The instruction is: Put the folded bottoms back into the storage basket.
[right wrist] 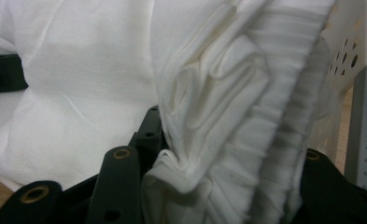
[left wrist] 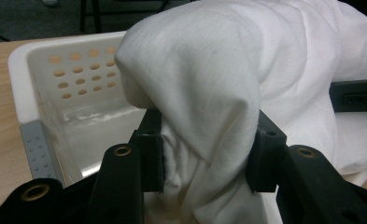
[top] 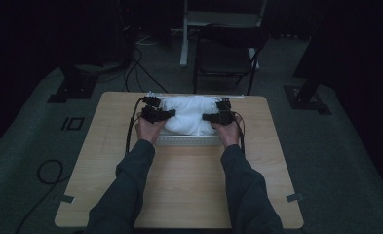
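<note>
The room is dim, its far side and both flanks lost in near-black. A light wooden tabletop [top: 179,180] with rounded corners stands on a dark grey-green carpeted floor [top: 335,161]. Beyond it sits a dark folding chair [top: 225,56], and behind that the pale legs of a white frame [top: 185,34] rise out of the gloom. Black cables [top: 135,68] snake over the floor at the far left, and another loops near the tabletop's left edge [top: 50,170]. Dark stand feet [top: 69,87] and [top: 308,97] rest on either side. Small strips of tape [top: 66,199] mark the floor.
</note>
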Tool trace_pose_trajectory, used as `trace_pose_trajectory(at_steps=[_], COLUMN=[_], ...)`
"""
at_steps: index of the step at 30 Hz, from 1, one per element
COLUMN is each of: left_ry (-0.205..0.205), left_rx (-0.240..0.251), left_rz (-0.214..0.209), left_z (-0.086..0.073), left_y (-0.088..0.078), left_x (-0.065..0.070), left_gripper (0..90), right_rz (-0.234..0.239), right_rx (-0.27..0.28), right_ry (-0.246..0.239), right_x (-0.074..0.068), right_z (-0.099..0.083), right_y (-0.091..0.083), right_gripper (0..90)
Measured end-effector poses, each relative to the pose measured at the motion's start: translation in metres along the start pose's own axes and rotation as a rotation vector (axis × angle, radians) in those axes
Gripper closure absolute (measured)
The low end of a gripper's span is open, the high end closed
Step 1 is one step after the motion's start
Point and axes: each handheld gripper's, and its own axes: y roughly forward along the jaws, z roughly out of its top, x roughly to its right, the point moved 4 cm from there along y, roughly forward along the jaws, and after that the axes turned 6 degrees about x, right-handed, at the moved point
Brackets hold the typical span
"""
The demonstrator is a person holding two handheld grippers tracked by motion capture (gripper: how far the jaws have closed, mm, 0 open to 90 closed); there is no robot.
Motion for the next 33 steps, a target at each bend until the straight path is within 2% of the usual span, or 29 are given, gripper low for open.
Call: trace_pose_trajectory(at_steps=[2,3,4,5,6,8,9,10,13,15,18,21,22,26,33], left_ry=[-0.001,-0.023,-0.047,-0.05,-0.048,-0.044,-0.024,-0.014,-0.009,0.016,0.035,0.027,0.038,0.059,0.084], left_rx=[-0.01,-0.012,-0.016,-0.023,-0.016,-0.007,-0.001,0.003,0.019,0.019,0.037,0.057,0.074,0.11,0.13], left_rz=[0.026,0.048,0.066,0.096,0.13,0.128,0.136,0.142,0.132,0.145,0.142,0.132,0.13,0.13,0.115], left_z=[-0.001,-0.002,-0.003,-0.005,-0.006,-0.006,-0.004,-0.003,-0.001,-0.001,-0.003,-0.006,-0.008,-0.013,-0.026], left_y=[0.002,0.003,0.004,0.005,0.005,0.003,0.0,-0.002,-0.007,-0.011,-0.018,-0.026,-0.036,-0.057,-0.082], left_x=[-0.002,-0.004,-0.006,-0.008,-0.01,-0.011,-0.011,-0.011,-0.012,-0.01,-0.009,-0.01,-0.011,-0.012,-0.014], left_gripper=[54.6,51.2,47.8,44.1,40.4,40.0,40.1,40.2,40.1,40.1,39.7,39.8,39.8,39.7,39.7], right_rz=[-0.005,-0.022,-0.041,-0.079,-0.105,-0.138,-0.164,-0.177,-0.176,-0.182,-0.183,-0.178,-0.177,-0.172,-0.169], right_rx=[-0.006,-0.01,-0.014,-0.017,-0.021,-0.021,-0.012,0.008,0.048,0.063,0.075,0.082,0.087,0.122,0.137], right_ry=[-0.004,-0.018,-0.029,-0.041,-0.047,-0.051,-0.072,-0.101,-0.123,-0.133,-0.153,-0.161,-0.161,-0.168,-0.172], right_x=[0.001,0.001,0.001,0.003,0.004,0.007,0.008,0.008,0.005,0.004,0.003,0.004,0.005,0.009,0.017], right_z=[-0.001,-0.001,-0.002,-0.002,-0.002,-0.003,-0.003,-0.001,0.003,0.005,0.004,0.001,-0.001,-0.016,-0.035], right_y=[0.002,0.003,0.005,0.006,0.007,0.009,0.008,0.005,-0.003,-0.008,-0.017,-0.023,-0.026,-0.046,-0.069], right_gripper=[52.5,48.3,40.2,32.2,29.4,22.0,20.9,21.0,21.9,22.3,22.5,22.6,22.7,23.6,24.3])
